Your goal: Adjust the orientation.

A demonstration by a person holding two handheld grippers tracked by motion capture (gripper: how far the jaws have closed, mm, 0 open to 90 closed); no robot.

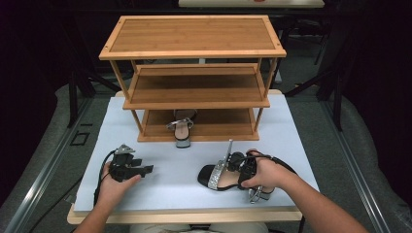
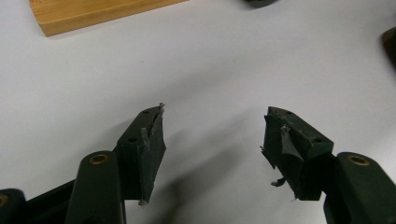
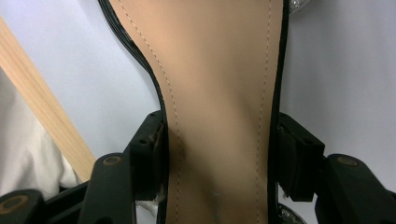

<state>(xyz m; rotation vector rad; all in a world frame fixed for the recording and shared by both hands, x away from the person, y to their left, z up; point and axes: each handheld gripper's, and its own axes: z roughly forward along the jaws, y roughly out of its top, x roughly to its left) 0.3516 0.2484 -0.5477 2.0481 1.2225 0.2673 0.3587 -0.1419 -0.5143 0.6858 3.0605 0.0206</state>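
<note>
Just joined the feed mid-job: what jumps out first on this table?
The wooden shoe rack at the back of the white table, with one sandal on its lowest shelf. At the near right, the right tool is closed across the waist of a second sandal, pads against both edges. The left tool rests open over bare tabletop.

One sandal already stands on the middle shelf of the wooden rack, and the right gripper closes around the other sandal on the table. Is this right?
Not quite. In the high view that sandal stands on the bottom shelf of the wooden rack, not the middle one. The right gripper does close around the other sandal on the table.
</note>
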